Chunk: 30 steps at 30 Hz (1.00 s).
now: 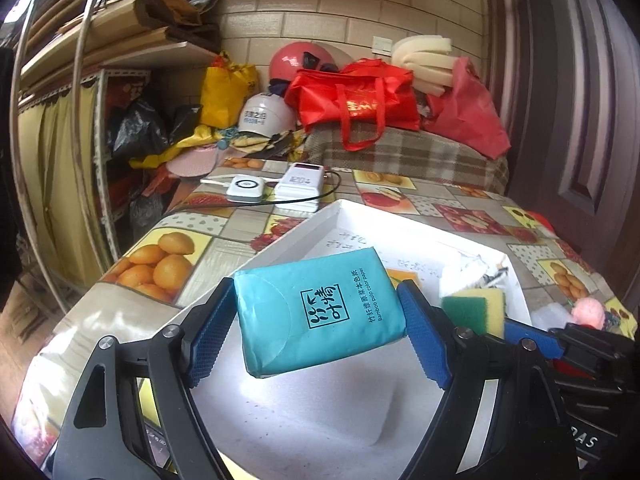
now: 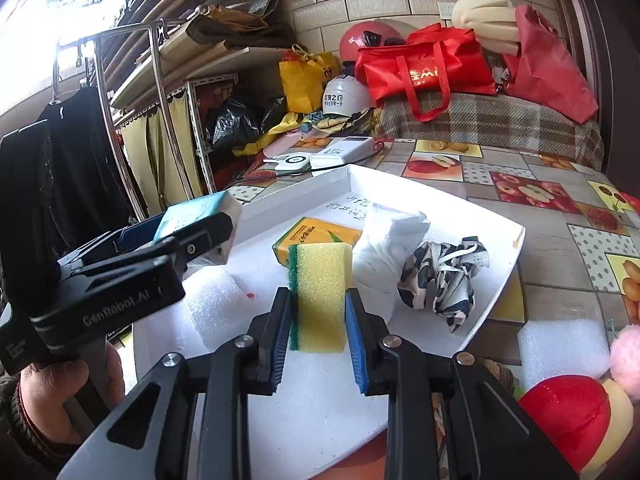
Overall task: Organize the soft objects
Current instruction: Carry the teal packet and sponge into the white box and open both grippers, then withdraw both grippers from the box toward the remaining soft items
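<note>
Tray (image 2: 472, 200) dead ahead of both grippers, white, shallow, set cornerwise on the fruit-print tablecloth (image 1: 180, 248). Left gripper (image 1: 320, 316): pads clamped on the short ends of the teal tissue pack (image 1: 320, 304), long axis crosswise between the fingers, printed face up, carried clear above the near-left part of the tray. Right gripper (image 2: 320, 304): jaws narrow, blue pads pressed against both flanks of the yellow-and-green sponge (image 2: 320, 292), green scouring layer to the left, long axis pointing forward along the fingers, over the tray's near middle. Already in the tray, beyond the sponge: orange tissue pack (image 2: 316, 236), white rolled cloth (image 2: 384, 256), black-and-white crumpled fabric (image 2: 440, 276). Free floor mostly near and left. Probably the left gripper better placed for that left gap, the right for the strip just before the orange pack. Off the tray, near right: foam block (image 2: 560, 344), red plush toy (image 2: 568, 420), not yet sorted.
</note>
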{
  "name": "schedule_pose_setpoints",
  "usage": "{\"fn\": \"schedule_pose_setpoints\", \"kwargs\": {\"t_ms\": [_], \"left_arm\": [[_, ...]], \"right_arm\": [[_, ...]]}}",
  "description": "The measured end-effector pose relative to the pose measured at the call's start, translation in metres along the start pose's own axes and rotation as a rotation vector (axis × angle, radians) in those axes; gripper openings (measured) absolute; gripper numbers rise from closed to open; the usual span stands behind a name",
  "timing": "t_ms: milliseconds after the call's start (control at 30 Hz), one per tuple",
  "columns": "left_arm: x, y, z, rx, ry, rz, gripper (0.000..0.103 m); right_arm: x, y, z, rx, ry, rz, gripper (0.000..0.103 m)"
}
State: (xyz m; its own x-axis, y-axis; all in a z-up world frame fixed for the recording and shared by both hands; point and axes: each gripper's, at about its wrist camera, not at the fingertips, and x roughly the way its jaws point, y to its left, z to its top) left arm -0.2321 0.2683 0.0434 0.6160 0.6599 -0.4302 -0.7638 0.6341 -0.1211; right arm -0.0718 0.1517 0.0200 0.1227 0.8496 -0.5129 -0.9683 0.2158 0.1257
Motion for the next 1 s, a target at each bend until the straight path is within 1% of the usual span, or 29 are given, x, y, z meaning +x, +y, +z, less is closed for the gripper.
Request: {"fn": "schedule_pose_setpoints", "kwargs": {"t_ms": [33, 100, 133, 167, 467, 733, 1000], "left_arm": [[-0.001, 0.003, 0.0, -0.015, -0.006, 0.015, 0.083], [-0.005, 0.005, -0.001, -0.031, -0.028, 0.028, 0.088], [-0.007, 0.006, -0.001, -0.034, -0.037, 0.033, 0.096], [-0.009, 0.005, -0.001, -0.032, -0.045, 0.037, 0.103], [-0.016, -0.008, -0.001, 0.038, -0.089, 0.056, 0.103], [-0.02, -0.007, -0.002, 0.036, -0.115, 0.053, 0.103], [-0.027, -0.014, -0.004, 0.068, -0.144, 0.051, 0.103]], "right_arm": [[-0.002, 0.0, 0.0, -0.003, -0.008, -0.002, 0.04], [-0.007, 0.001, 0.0, -0.007, -0.034, -0.024, 0.085], [-0.011, 0.001, -0.001, -0.011, -0.049, -0.026, 0.088], [-0.012, 0.002, 0.0, -0.015, -0.059, -0.027, 0.088], [-0.02, 0.01, -0.001, -0.064, -0.103, -0.041, 0.088], [-0.026, 0.008, -0.006, -0.057, -0.112, -0.036, 0.088], [-0.047, 0.015, -0.017, -0.104, -0.142, -0.022, 0.088]]}}
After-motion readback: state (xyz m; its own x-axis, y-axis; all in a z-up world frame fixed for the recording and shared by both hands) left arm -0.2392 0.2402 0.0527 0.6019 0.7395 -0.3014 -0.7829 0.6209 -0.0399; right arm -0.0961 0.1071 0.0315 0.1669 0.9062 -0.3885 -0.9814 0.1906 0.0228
